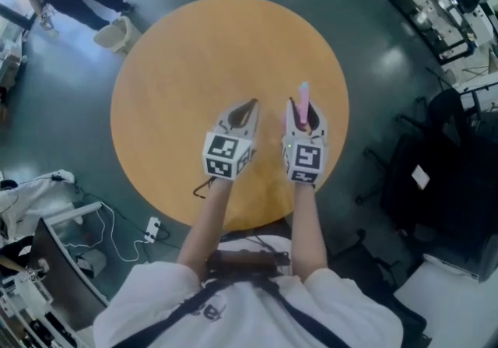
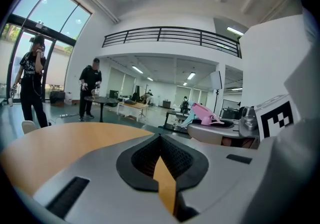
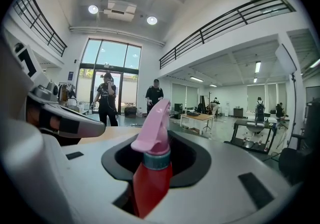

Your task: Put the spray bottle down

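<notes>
Head view: round wooden desk (image 1: 194,50), both tools over its 6 o'clock half, side by side and pointing toward 12 o'clock. Right hand-held gripper (image 1: 304,114): clenched on the spray bottle (image 3: 150,178), with its jaws on either side of the red body. The teal collar and pink trigger head rise above the jaws, and the nozzle points toward 12 o'clock. In the head view only the pink head shows, poking out past the jaw tips. The bottle's base is hidden, so I cannot tell whether it touches the desk. Left hand-held gripper (image 1: 250,105): at 9 o'clock of the right one, near it but apart. Its jaw tips are closed together with nothing between them, and only a sliver of desk top shows through the gap behind the tips. The person's forearms (image 1: 204,222) come in from 6 o'clock, with a white shirt below them. Surroundings: dark green floor (image 1: 373,58), a black chair (image 1: 436,159) at 3 o'clock of the desk, and a white bin (image 1: 117,33) at 10 o'clock. Two people in dark clothes (image 3: 106,98) stand beyond the desk by the tall windows (image 3: 112,62).
</notes>
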Motion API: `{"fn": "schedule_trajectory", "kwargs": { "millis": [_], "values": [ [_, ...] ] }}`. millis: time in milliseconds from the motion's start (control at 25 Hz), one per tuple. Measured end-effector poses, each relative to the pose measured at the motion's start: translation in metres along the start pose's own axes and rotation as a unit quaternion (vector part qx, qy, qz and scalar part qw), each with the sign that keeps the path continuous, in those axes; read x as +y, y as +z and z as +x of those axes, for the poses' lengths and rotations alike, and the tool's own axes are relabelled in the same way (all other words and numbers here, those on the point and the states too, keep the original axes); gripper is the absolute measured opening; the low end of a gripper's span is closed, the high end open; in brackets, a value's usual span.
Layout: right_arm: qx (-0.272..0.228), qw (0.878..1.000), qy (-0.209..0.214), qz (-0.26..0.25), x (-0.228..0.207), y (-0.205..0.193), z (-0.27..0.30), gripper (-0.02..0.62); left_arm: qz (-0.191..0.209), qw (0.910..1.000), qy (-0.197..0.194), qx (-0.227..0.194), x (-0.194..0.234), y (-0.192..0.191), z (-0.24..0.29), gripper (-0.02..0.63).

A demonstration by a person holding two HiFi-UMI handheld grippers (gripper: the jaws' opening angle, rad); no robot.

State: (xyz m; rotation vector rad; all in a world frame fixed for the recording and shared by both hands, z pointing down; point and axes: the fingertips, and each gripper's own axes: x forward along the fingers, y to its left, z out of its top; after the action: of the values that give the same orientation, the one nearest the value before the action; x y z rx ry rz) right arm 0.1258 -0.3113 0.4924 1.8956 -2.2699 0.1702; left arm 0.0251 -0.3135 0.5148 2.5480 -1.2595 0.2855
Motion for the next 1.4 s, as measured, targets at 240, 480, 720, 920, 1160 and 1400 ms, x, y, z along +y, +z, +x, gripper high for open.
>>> {"fn": "schedule_trajectory", "kwargs": {
  "millis": [240, 480, 720, 920, 1160, 1400],
  "values": [
    [0.012, 1.0, 0.003, 0.003, -0.007, -0.016, 0.016, 0.153, -0.014, 0.9997, 0.002, 0.022, 0.002, -0.016, 0.01, 0.011],
    [0.017, 1.0, 0.006, -0.001, -0.011, -0.024, 0.033, 0.153, -0.025, 0.9987, 0.004, 0.044, 0.005, -0.034, 0.016, 0.011],
    [0.007, 1.0, 0.015, -0.004, -0.013, -0.032, 0.048, 0.153, -0.04, 0.9972, 0.007, 0.063, 0.007, -0.048, 0.018, 0.011],
    [0.009, 1.0, 0.023, -0.013, -0.012, -0.029, 0.061, 0.153, -0.048, 0.9964, 0.011, 0.069, 0.009, -0.053, 0.022, 0.011],
    [-0.045, 0.997, 0.047, -0.032, -0.003, -0.03, 0.062, 0.155, -0.053, 0.9956, 0.012, 0.076, 0.008, -0.061, 0.023, 0.011],
    [-0.052, 0.997, 0.048, -0.035, 0.0, -0.031, 0.06, 0.156, -0.061, 0.995, 0.011, 0.079, 0.002, -0.063, 0.024, 0.011]
  ]
}}
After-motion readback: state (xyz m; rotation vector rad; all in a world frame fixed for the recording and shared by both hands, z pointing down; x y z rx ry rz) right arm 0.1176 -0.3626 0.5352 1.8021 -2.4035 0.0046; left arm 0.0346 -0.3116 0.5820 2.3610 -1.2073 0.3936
